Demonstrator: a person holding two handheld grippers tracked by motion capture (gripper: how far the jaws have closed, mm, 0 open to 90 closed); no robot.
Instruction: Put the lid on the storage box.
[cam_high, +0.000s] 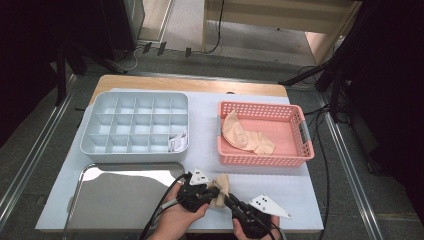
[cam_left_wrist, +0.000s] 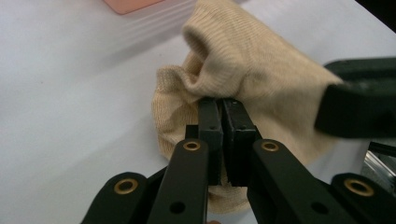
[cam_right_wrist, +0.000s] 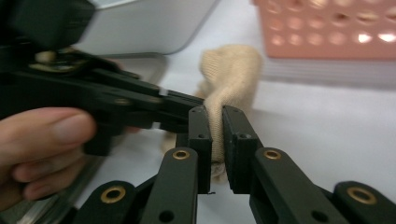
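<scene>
A beige sock (cam_high: 220, 186) lies bunched on the white mat near the table's front edge, between my two grippers. My left gripper (cam_high: 212, 191) comes at it from the left. In the left gripper view its jaws (cam_left_wrist: 222, 101) stand pressed together, pinching a fold of the sock (cam_left_wrist: 252, 65). My right gripper (cam_high: 226, 197) reaches in from the lower right. In the right gripper view its pads (cam_right_wrist: 215, 112) clamp a strip of the sock (cam_right_wrist: 231, 70), and the left gripper's black jaw and the hand holding it lie just to the left.
A grey divided organiser (cam_high: 135, 125) stands at the back left with a white item (cam_high: 177, 141) in one compartment. A pink basket (cam_high: 300, 150) at the back right holds more beige socks (cam_high: 245, 135). A shiny metal tray (cam_high: 125, 195) lies front left.
</scene>
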